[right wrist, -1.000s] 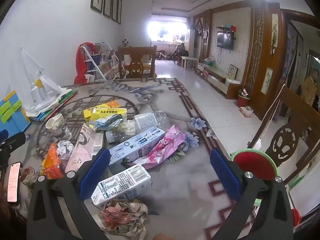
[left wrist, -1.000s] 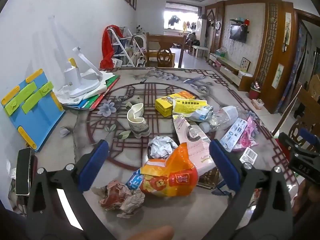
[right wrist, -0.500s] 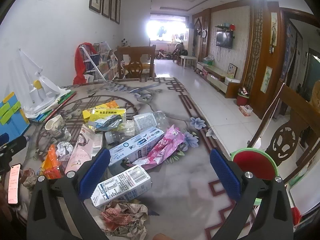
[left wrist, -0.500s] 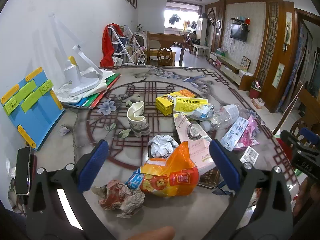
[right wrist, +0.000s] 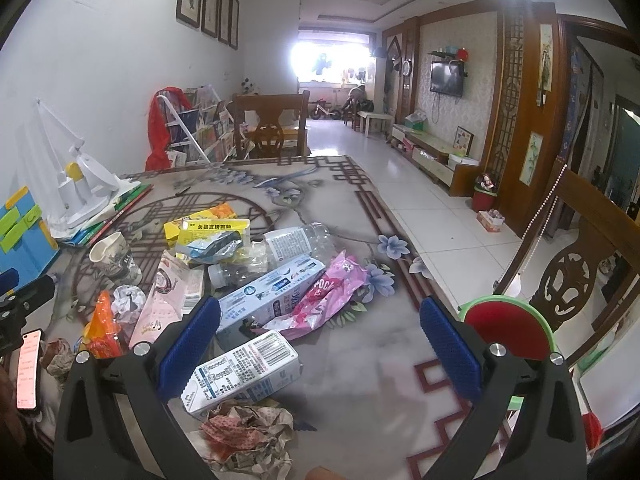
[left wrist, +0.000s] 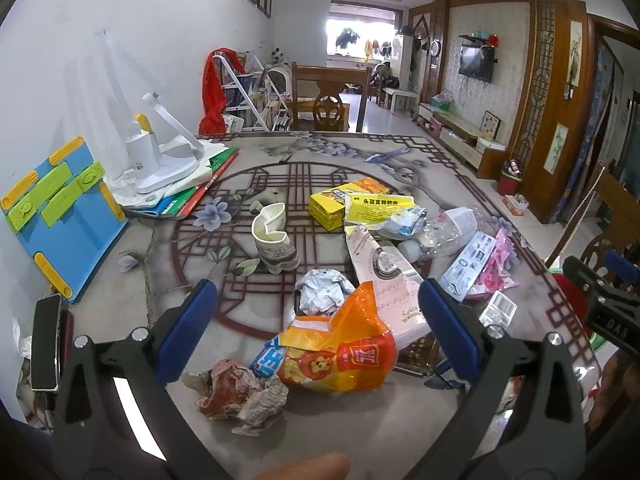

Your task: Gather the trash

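Trash lies across the patterned table [left wrist: 280, 152]. My left gripper [left wrist: 318, 336] is open and empty above an orange snack bag [left wrist: 340, 356], with crumpled paper [left wrist: 236, 394] to its lower left and a foil ball [left wrist: 322, 294] beyond. A torn paper cup [left wrist: 274, 236], yellow boxes [left wrist: 340, 202] and a crushed bottle [left wrist: 440, 230] lie farther off. My right gripper [right wrist: 320, 340] is open and empty above a white carton [right wrist: 244, 372]. Crumpled paper [right wrist: 248, 436], a blue-white box [right wrist: 272, 294] and a pink wrapper [right wrist: 328, 292] lie around it.
A white desk lamp [left wrist: 160, 152] on books and a blue book stand [left wrist: 60, 216] sit at the table's left. A phone [left wrist: 46, 346] lies at the near left edge. A red-and-green bin [right wrist: 508, 328] stands beside a wooden chair [right wrist: 580, 272] off the table's right edge.
Both views have shifted only slightly; the grippers hover almost still over the trash and stay open. Nothing on the table has moved.
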